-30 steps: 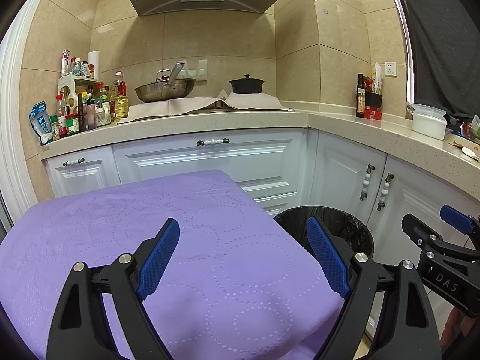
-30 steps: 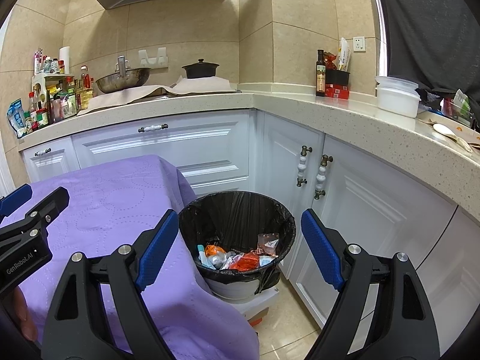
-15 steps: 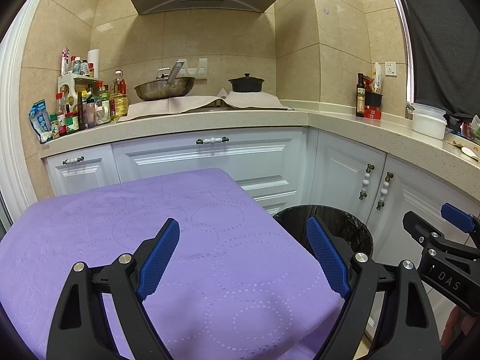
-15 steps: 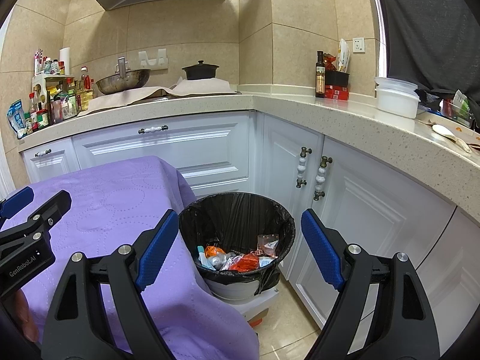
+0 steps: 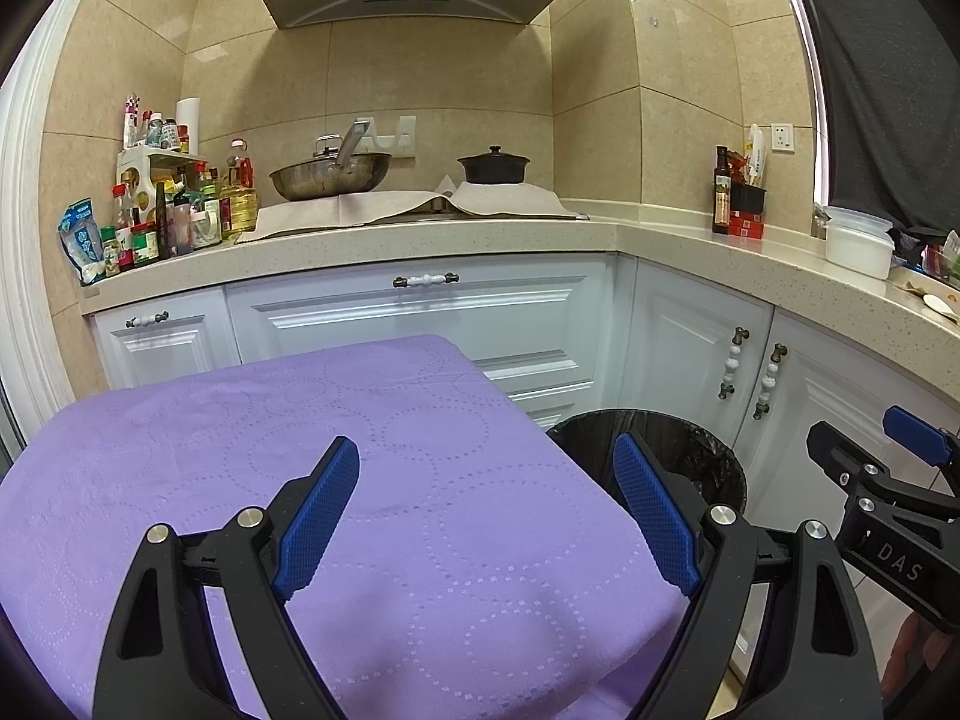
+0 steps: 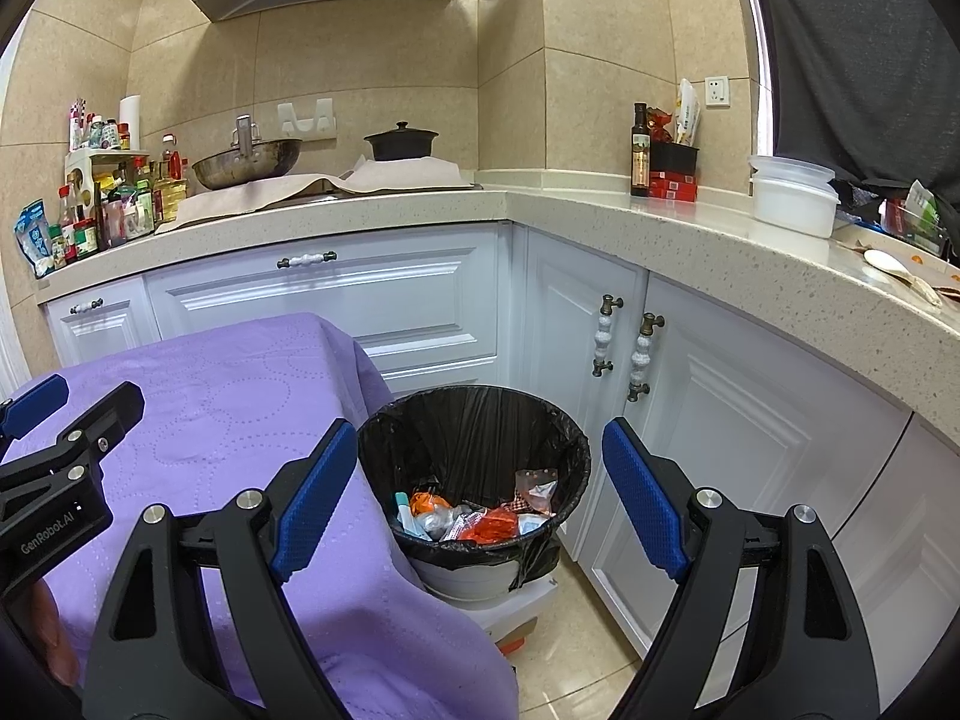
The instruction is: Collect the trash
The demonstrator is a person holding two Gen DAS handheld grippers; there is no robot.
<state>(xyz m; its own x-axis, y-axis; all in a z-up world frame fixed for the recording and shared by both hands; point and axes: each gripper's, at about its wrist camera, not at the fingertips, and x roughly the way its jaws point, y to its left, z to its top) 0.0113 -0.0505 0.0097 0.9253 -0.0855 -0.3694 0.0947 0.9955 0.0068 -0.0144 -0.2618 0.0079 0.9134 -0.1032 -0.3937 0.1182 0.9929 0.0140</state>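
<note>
A round bin with a black liner [image 6: 474,420] stands on the floor by the table's right corner; its rim also shows in the left wrist view [image 5: 690,438]. Several wrappers and scraps [image 6: 474,519], orange, white and pink, lie in its bottom. My right gripper [image 6: 480,495] is open and empty, held above and in front of the bin. My left gripper [image 5: 489,519] is open and empty above the purple tablecloth [image 5: 240,450], which shows no loose trash. Each gripper appears at the edge of the other's view.
White cabinets [image 6: 372,294] with knob handles stand close behind and right of the bin. The stone counter [image 6: 690,228] carries a wok [image 5: 330,177], a black pot [image 5: 493,167], bottles [image 5: 174,216] and a white tub [image 6: 792,195]. Tiled floor [image 6: 576,660] lies beside the bin.
Almost nothing. Both grippers stay open and empty; the views drift only slightly.
</note>
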